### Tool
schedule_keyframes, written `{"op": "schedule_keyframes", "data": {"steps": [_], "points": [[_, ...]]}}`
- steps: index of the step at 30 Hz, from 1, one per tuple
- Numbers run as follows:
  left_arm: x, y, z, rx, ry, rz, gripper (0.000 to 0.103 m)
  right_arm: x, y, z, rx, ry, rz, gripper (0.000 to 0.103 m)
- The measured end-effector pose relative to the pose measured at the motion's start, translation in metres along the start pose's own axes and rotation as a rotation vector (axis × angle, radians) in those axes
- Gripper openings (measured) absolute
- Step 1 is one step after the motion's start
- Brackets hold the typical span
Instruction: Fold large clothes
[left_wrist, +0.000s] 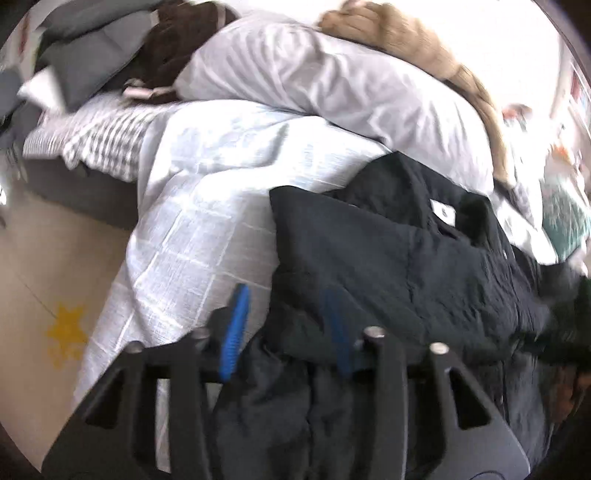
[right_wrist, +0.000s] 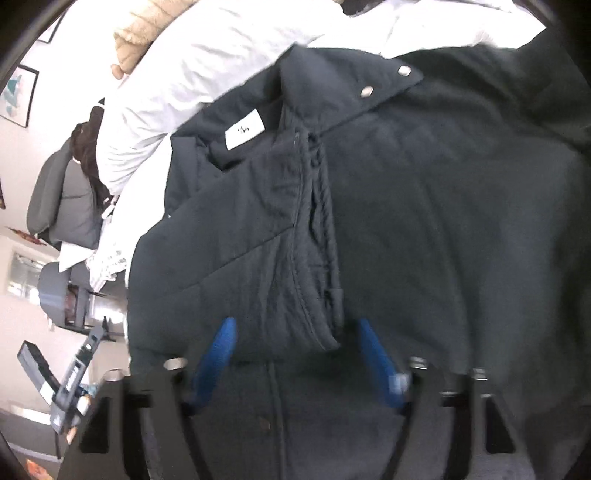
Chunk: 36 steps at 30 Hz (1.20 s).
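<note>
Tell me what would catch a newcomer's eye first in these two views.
The dark navy jacket fills most of the right wrist view, spread on the bed with its white neck label and two metal snaps on the collar flap. In the left wrist view it lies on a pale checked blanket, with a white pillow behind. Blue fingers of the right gripper straddle a fold of it.
</note>
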<state>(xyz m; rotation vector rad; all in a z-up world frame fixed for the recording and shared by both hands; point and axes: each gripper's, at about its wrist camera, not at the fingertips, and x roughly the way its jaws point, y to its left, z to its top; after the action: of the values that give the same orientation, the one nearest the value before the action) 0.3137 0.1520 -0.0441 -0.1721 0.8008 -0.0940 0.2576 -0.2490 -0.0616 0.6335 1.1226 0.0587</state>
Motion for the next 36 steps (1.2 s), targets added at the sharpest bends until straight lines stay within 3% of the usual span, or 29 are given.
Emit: {"op": "schedule_keyframes", "data": {"steps": [1, 2, 4, 6, 10, 14, 15, 16, 17, 18, 19, 25, 32, 36], "points": [[0.007, 0.001, -0.003, -0.007, 0.004, 0.000, 0.034, 0.005, 0.004, -0.002, -0.007, -0.012, -0.050, 0.019], [0.014, 0.002, -0.007, -0.002, 0.021, 0.001, 0.034, 0.004, 0.009, -0.003, -0.026, -0.028, -0.071, 0.015], [0.030, 0.001, -0.017, 0.018, 0.090, 0.014, 0.028, -0.008, 0.022, -0.003, -0.079, -0.076, -0.062, 0.014], [0.050, 0.002, -0.032, 0.043, 0.210, 0.042, 0.028, -0.016, 0.027, -0.003, -0.104, -0.093, -0.069, 0.013], [0.048, 0.004, -0.037, 0.049, 0.249, 0.038, 0.029, 0.012, 0.017, -0.018, -0.134, 0.047, -0.197, 0.014], [0.039, 0.001, -0.035, 0.021, 0.266, 0.051, 0.031, 0.012, 0.030, -0.026, -0.230, 0.033, -0.231, 0.023], [0.034, -0.002, -0.034, 0.022, 0.269, 0.061, 0.038, 0.009, 0.032, -0.026, -0.236, 0.034, -0.226, 0.026], [0.029, -0.005, -0.033, 0.023, 0.269, 0.071, 0.052, 0.003, 0.031, -0.027, -0.236, 0.035, -0.228, 0.034], [0.024, -0.008, -0.031, 0.023, 0.260, 0.080, 0.059, -0.003, 0.030, -0.026, -0.229, 0.033, -0.233, 0.047], [0.016, -0.013, -0.028, 0.027, 0.241, 0.087, 0.070, -0.014, 0.026, -0.025, -0.214, 0.020, -0.241, 0.054], [0.008, -0.019, -0.026, 0.038, 0.221, 0.088, 0.074, -0.021, 0.024, -0.023, -0.205, 0.004, -0.243, 0.062], [-0.028, -0.055, -0.018, 0.080, 0.206, 0.087, 0.084, -0.098, -0.002, -0.021, -0.182, -0.129, -0.313, 0.069], [-0.047, -0.075, -0.026, -0.040, 0.260, -0.003, 0.084, -0.197, -0.031, -0.019, -0.101, -0.309, -0.400, 0.079], [-0.051, -0.091, -0.036, -0.037, 0.242, -0.040, 0.084, -0.248, -0.066, -0.013, 0.004, -0.411, -0.433, 0.082]]}}
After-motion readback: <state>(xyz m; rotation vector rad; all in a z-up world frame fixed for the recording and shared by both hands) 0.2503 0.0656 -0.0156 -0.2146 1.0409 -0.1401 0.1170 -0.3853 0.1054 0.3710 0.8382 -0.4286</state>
